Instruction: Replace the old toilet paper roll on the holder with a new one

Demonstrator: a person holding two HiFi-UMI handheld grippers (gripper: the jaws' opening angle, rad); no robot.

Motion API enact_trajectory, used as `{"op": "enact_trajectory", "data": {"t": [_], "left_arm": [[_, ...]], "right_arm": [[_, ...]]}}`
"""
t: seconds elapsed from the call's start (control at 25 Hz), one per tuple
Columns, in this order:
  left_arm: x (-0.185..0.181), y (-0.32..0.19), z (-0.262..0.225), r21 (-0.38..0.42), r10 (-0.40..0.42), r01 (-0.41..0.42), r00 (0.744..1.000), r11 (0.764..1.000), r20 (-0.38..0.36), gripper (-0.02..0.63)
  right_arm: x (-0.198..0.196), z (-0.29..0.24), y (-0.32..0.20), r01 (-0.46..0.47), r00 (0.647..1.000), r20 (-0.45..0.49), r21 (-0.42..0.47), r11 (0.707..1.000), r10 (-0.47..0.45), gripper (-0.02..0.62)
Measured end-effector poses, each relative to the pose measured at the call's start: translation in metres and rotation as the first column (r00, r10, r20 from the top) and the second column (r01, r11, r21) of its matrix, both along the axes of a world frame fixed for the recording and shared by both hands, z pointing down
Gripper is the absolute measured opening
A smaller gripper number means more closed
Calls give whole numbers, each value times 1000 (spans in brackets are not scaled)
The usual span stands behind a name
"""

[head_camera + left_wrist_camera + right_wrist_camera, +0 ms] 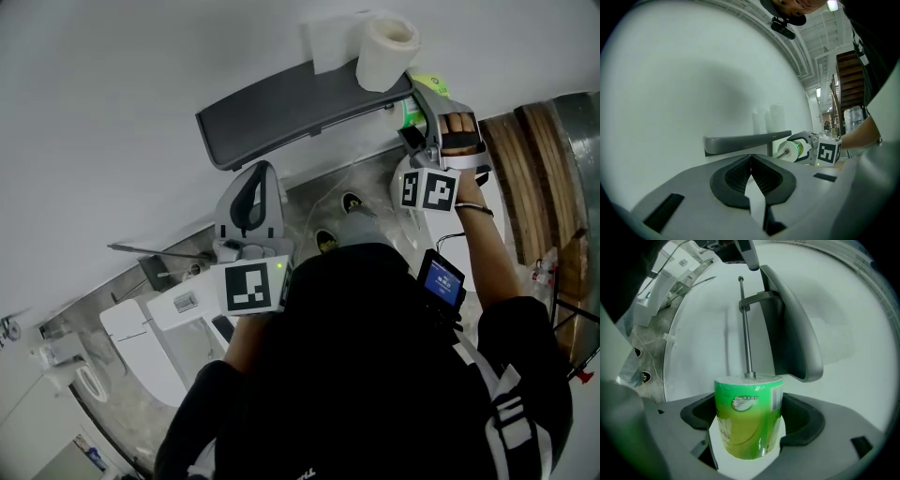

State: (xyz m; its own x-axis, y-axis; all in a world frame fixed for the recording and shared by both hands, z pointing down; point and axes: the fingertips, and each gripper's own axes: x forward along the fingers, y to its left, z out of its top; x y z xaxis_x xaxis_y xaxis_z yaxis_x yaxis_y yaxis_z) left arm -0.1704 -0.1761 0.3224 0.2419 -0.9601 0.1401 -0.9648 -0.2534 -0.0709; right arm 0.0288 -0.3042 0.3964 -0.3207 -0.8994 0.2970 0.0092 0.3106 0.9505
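Note:
A dark grey holder shelf [281,108] is fixed to the white wall, and a white toilet paper roll [386,49] stands on its right end. My right gripper [419,120] is under that end, shut on a green-wrapped roll [425,86]. In the right gripper view the green-wrapped roll [747,416] sits between the jaws of my right gripper [748,430], and the holder's metal rod [746,329] enters its core from above. My left gripper [249,202] hangs lower left, away from the holder. In its own view my left gripper [751,172] is shut and empty, facing the shelf [745,140] and the green-wrapped roll [791,150].
A white toilet-like fixture [141,352] stands at the lower left on a grey speckled floor. Wooden steps [525,178] run down the right side. A small screen device [441,279] is strapped to the person's right forearm. The wall [112,84] fills the upper left.

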Motion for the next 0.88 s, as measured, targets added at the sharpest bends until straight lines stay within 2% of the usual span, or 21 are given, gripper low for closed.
{"op": "enact_trajectory", "data": {"t": [0.52, 0.88], "left_arm": [[1, 2, -1, 16, 3, -3, 1000, 1000, 2, 21], [3, 3, 0, 29, 10, -10, 1000, 1000, 9, 21]], "right_arm": [[-33, 3, 18, 86, 996, -25, 7, 996, -86, 416], [-69, 6, 32, 162, 986, -37, 1, 987, -162, 416]]}}
